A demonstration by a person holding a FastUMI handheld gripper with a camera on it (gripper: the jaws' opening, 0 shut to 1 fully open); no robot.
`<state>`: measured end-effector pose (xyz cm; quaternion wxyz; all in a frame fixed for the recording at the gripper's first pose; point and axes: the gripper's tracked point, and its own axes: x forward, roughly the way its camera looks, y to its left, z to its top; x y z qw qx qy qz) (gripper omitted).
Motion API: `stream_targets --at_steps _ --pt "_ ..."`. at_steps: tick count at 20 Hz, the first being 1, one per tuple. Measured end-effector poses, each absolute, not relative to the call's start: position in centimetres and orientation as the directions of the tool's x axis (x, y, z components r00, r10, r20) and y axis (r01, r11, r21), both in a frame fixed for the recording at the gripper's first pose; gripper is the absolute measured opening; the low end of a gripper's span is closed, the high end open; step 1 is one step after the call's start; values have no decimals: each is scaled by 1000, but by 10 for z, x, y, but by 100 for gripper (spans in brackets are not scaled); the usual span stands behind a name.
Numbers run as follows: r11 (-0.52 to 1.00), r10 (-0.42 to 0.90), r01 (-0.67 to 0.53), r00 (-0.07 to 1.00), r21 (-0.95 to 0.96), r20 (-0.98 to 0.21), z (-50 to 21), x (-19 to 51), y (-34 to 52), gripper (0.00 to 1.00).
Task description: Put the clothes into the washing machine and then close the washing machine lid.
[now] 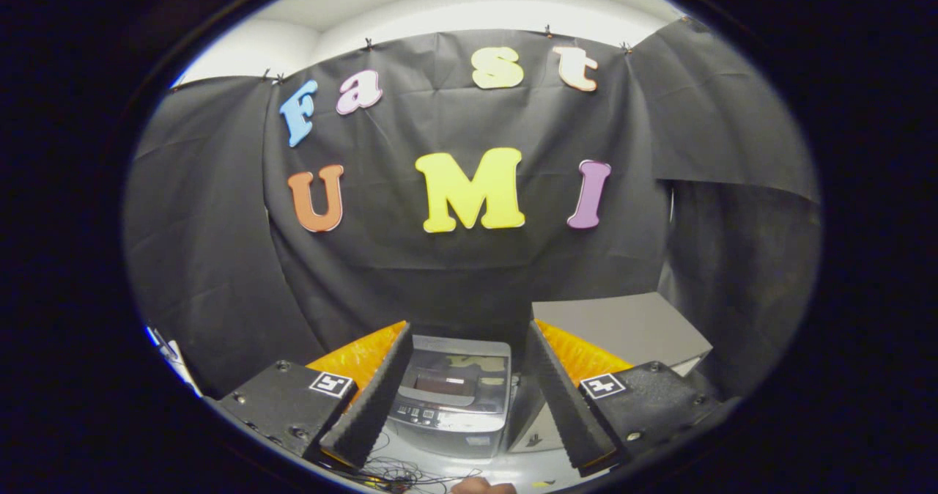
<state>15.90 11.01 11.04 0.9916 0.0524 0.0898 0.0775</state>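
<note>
A small grey washing machine (453,391) stands on the white table, seen between my two fingers and a short way beyond them. Its glossy lid (458,373) lies down flat over the top, with a row of buttons along its front panel. My gripper (469,347) is held above and in front of the machine, open wide, with nothing between its fingers. No clothes can be made out in this view.
A grey cardboard box (623,329) stands right of the washing machine, partly behind my right finger. Thin black cables (410,472) lie on the white table in front of the machine. A fingertip of a person's hand (480,487) shows at the near edge.
</note>
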Motion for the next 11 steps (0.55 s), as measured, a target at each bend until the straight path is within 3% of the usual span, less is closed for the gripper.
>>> stream_targets --at_steps 11 --pt "989 104 -91 988 115 -111 103 122 71 98"
